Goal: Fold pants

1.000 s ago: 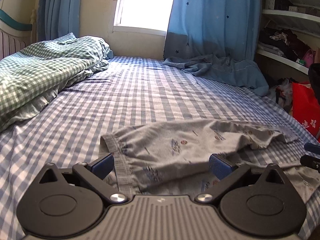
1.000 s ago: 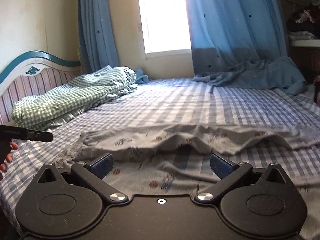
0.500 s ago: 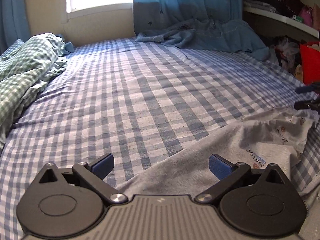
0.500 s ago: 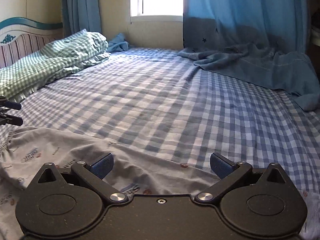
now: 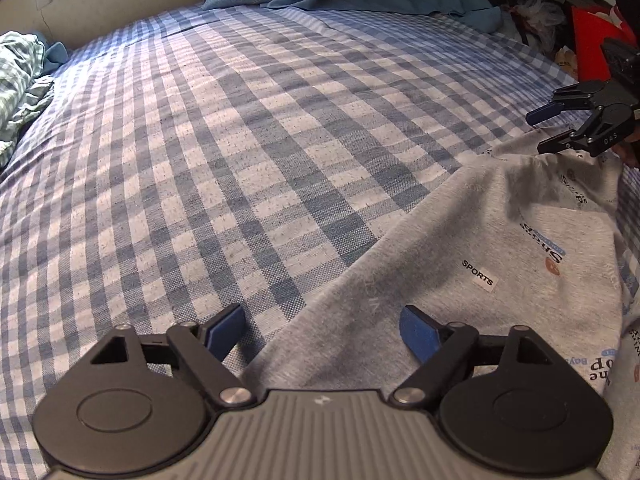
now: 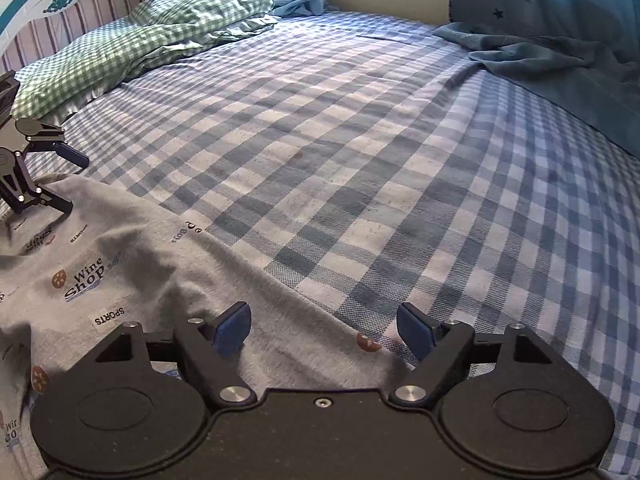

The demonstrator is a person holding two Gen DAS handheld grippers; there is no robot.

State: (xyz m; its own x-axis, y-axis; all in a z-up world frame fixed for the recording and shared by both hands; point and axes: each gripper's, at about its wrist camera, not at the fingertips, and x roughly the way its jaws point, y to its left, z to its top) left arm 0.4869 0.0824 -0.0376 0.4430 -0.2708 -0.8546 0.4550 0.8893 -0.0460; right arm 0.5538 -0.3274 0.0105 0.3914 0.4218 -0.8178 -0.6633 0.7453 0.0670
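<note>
Both tools dropped closer to pants (image 5: pixel 500 264), jaws just narrowing, still released, nothing gripped.

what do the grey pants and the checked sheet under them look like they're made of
Grey pants: likely soft cotton jersey, matte; heathered flecks, limp drape, printed words and logos.
Checked sheet: looks like woven cotton, matte; a coarse thread grid shows in the blue and white squares.

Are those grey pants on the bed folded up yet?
Cannot tell. The grey pants lie loosely wrinkled on the checked sheet, but only part shows, with no neat fold visible.
</note>
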